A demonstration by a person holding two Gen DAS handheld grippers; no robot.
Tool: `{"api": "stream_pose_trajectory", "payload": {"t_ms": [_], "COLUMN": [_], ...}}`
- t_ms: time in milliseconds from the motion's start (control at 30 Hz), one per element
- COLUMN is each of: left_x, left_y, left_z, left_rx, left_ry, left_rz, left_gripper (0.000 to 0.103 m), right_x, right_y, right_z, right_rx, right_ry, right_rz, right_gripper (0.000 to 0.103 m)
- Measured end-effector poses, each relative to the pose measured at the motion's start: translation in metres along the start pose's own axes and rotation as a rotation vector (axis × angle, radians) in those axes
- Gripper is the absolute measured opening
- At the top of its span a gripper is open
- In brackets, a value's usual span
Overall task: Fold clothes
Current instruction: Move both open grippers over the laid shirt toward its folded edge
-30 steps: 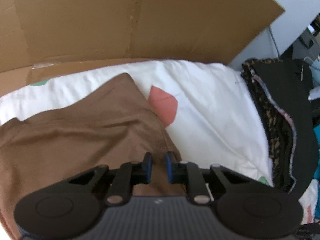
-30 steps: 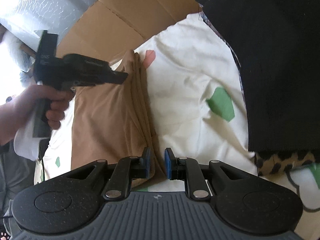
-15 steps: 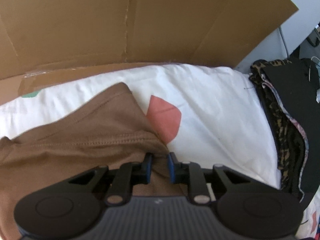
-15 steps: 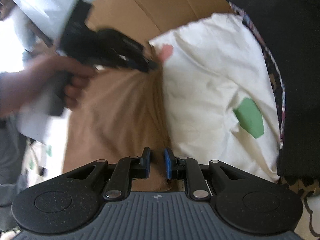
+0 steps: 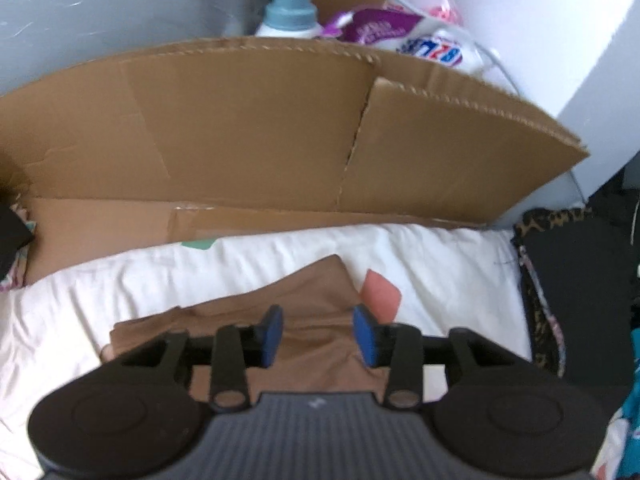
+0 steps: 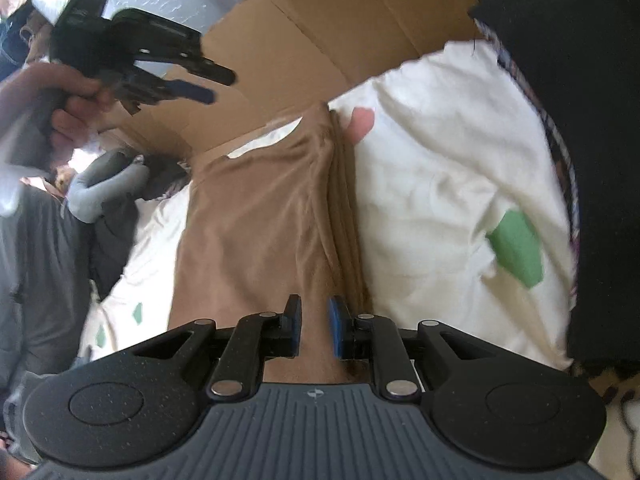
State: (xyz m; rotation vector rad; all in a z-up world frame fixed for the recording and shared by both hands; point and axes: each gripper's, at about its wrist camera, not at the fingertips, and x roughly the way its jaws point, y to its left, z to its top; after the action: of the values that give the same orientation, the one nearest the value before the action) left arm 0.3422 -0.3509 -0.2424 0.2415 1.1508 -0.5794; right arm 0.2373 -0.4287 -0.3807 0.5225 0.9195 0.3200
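Note:
A folded brown garment [image 5: 312, 300] lies flat on a white sheet [image 5: 440, 264] printed with coloured patches. My left gripper [image 5: 319, 333] hangs above the garment's far corner. Its jaws are opening and nothing is between the blue pads. In the right wrist view the same left gripper [image 6: 216, 86] floats high at upper left, held by a person's hand [image 6: 60, 108], well clear of the brown garment [image 6: 256, 220]. My right gripper [image 6: 315, 328] sits at the garment's near end, its jaws narrow with brown fabric filling the gap between them.
A bent cardboard panel [image 5: 240, 128] stands behind the sheet. A pile of black and leopard-print clothes [image 5: 580, 280] lies along the right side, also large in the right wrist view [image 6: 580, 120]. A detergent bottle [image 5: 290, 12] and packets [image 5: 400, 32] stand behind the cardboard.
The left gripper pinched the garment's far corner and lifted it, then let go, opened and rose well above it. The corner has dropped back flat. The right gripper stayed put.

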Motion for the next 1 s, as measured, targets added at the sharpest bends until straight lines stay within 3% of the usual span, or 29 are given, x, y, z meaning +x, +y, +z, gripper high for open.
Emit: {"api": "stream_pose_trajectory", "payload": {"t_ms": [200, 333, 567, 833, 1000], "left_x": [0.011, 0.039, 0.090, 0.118, 0.119], "left_y": [0.023, 0.050, 0.100, 0.127, 0.134], "left_z": [-0.012, -0.021, -0.038, -0.035, -0.029], "left_rx": [0.039, 0.090, 0.088, 0.092, 0.093], "left_ry": [-0.004, 0.053, 0.095, 0.071, 0.047], "left_rz": [-0.038, 0.068, 0.101, 0.064, 0.025], "left_gripper": [0.041, 0.039, 0.038, 0.042, 0.049], "right_x": [0.006, 0.019, 0.062, 0.066, 0.060], "right_y": [0.011, 0.012, 0.029, 0.028, 0.017], "right_z": [0.012, 0.018, 0.014, 0.019, 0.023], "right_rx": [-0.076, -0.042, -0.156, -0.200, -0.135], "right_ry": [-0.014, -0.046, 0.061, 0.078, 0.056], "right_rz": [-0.038, -0.051, -0.170, -0.202, -0.234], "right_gripper": [0.017, 0.017, 0.020, 0.023, 0.025]}}
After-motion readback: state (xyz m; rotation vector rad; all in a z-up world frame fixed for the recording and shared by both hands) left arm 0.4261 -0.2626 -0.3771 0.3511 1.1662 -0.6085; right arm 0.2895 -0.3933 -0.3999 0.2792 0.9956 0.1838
